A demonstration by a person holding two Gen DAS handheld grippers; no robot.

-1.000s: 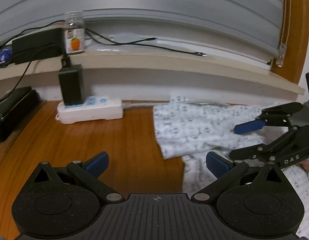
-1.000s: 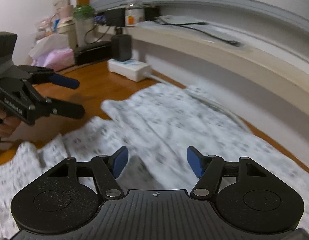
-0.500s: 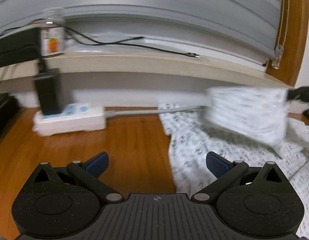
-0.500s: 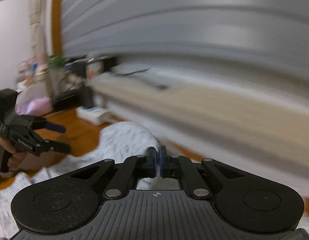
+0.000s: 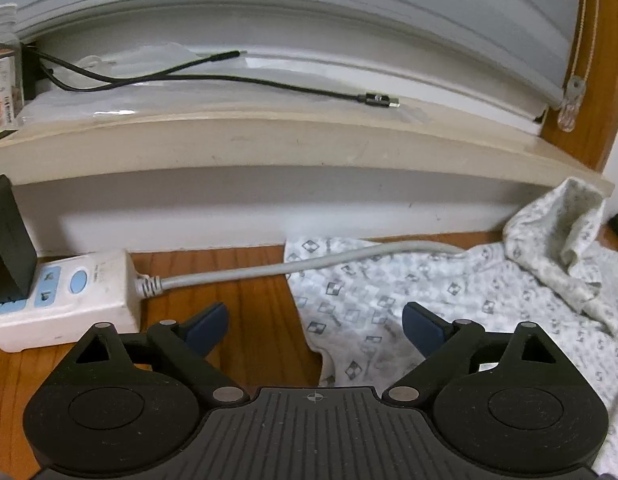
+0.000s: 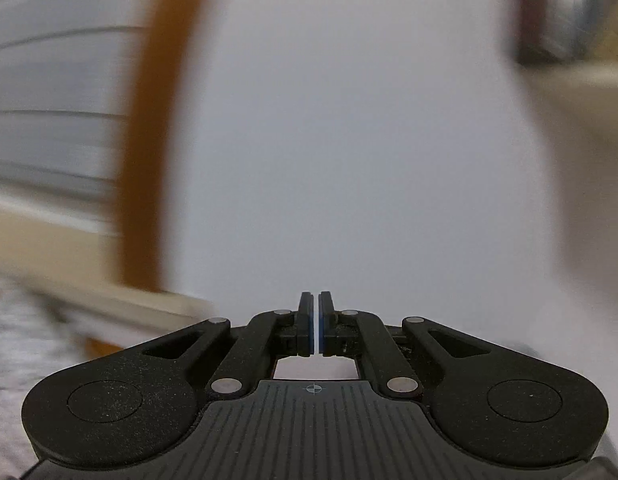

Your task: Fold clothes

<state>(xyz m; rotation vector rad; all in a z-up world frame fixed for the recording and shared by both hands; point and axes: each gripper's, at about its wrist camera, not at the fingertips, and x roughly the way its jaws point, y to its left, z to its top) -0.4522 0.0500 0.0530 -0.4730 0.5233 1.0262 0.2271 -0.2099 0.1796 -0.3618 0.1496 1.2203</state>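
A home room: wooden table [image 5: 249, 280], windowsill [image 5: 269, 140], power strip [image 5: 69, 300].

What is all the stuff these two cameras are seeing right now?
Garment: one, white with grey print, on the table at right, one part raised.
Power strip: one, white, on the table at left.
Grey cord: one, running from the strip across the garment.
Black cables: two, on the sill.
Table: one, brown wood.
Left gripper: black, blue pads, jaws closing, nothing gripped.
Right gripper: black, shut, nothing visible between the pads.

Both tools are showing matte black ribbed bodies: left tool [image 5: 315, 326], right tool [image 6: 313, 322], with round hubs, silver rivets and blue fingertip pads [image 5: 423, 326].
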